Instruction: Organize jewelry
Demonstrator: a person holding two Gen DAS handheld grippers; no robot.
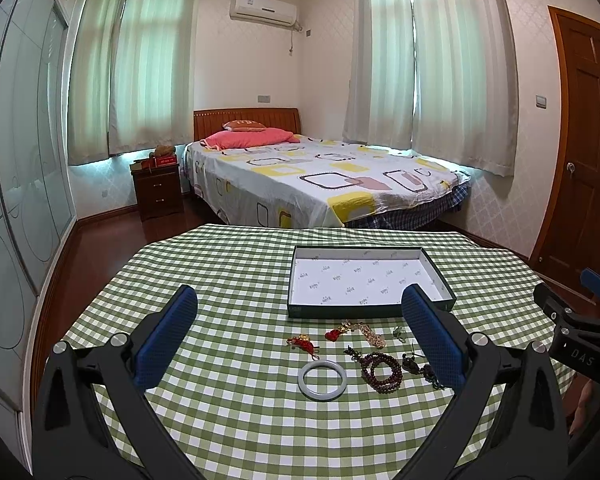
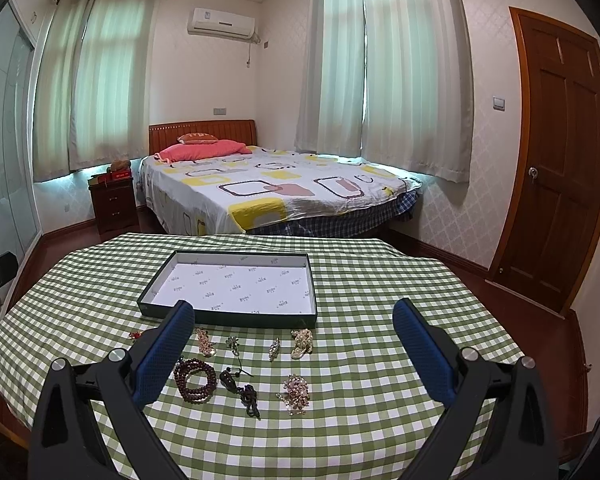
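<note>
An empty, shallow dark green box with a white lining [image 1: 364, 280] [image 2: 236, 284] sits on the green checked tablecloth [image 1: 228, 408] [image 2: 360, 420]. Jewelry lies in front of it: a pale jade bangle [image 1: 323, 380], a dark red bead bracelet [image 1: 381, 372] [image 2: 195, 380], red tassel charms [image 1: 302, 344], a gold chain [image 1: 366, 332] [image 2: 205, 342], a dark pendant on a cord [image 2: 240, 390], and sparkly brooches [image 2: 296, 394] [image 2: 302, 343]. My left gripper [image 1: 300, 328] is open above the table, with nothing in it. My right gripper [image 2: 294, 336] is open and empty too.
The right gripper's black frame [image 1: 572, 328] shows at the right edge of the left wrist view. Beyond the table are a bed [image 1: 320, 176], a dark nightstand [image 1: 158, 188], a glass wardrobe [image 1: 16, 200] on the left and a wooden door [image 2: 556, 160] on the right.
</note>
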